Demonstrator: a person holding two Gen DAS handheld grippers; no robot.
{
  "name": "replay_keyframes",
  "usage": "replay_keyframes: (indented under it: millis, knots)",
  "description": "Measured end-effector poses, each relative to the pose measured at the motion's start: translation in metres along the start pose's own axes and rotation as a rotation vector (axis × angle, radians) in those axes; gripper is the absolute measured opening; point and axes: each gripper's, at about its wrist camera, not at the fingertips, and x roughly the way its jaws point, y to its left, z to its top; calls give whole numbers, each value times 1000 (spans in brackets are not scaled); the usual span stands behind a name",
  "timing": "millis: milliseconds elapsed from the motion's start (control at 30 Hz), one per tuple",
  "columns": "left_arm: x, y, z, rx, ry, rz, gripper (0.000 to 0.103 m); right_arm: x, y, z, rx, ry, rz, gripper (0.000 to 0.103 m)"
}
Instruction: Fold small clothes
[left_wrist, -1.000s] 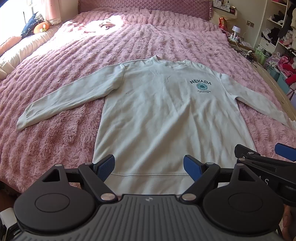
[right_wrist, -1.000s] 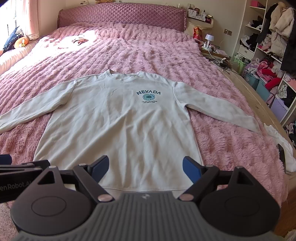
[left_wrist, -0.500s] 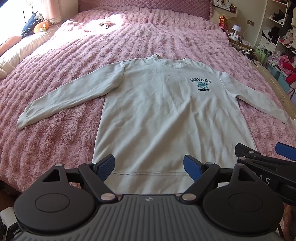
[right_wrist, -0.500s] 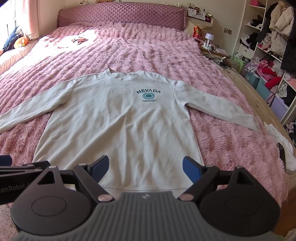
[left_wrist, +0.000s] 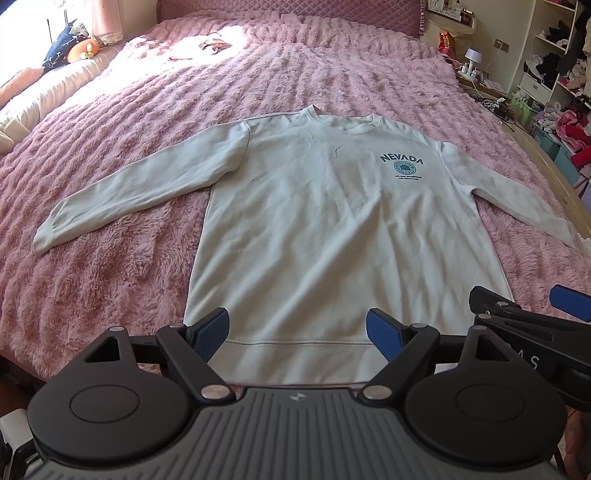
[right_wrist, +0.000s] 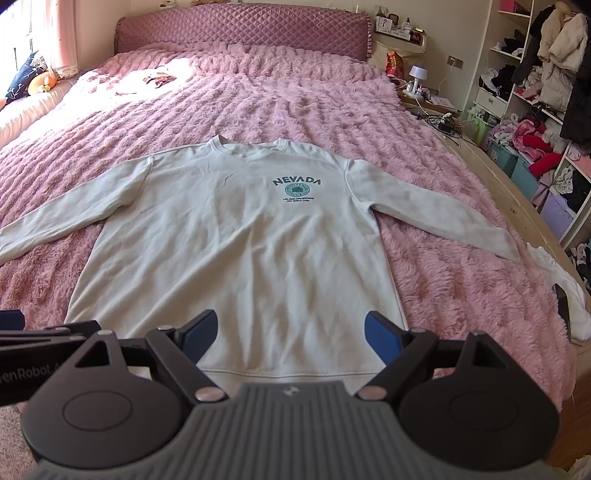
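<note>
A pale long-sleeved sweatshirt (left_wrist: 325, 236) with a green "NEVADA" print lies flat, front up, on a pink fluffy bedspread (left_wrist: 110, 280), sleeves spread out to both sides. It also shows in the right wrist view (right_wrist: 236, 251). My left gripper (left_wrist: 298, 334) is open and empty, hovering above the hem near the foot of the bed. My right gripper (right_wrist: 291, 334) is open and empty, also above the hem, just right of the left one. The right gripper's fingers show at the right edge of the left wrist view (left_wrist: 532, 310).
A quilted pink headboard (right_wrist: 240, 29) stands at the far end. Pillows and a soft toy (left_wrist: 74, 48) lie at the far left. Shelves and bins of clothes (right_wrist: 535, 122) line the right wall. A white garment (right_wrist: 561, 291) hangs at the bed's right edge.
</note>
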Motion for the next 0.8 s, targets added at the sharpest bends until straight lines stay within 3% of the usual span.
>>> replay_keyframes:
  millis: [800]
  knots:
    - [2,-1,-3,-1,8,-2,98,1,1,-1,0,4,2,83]
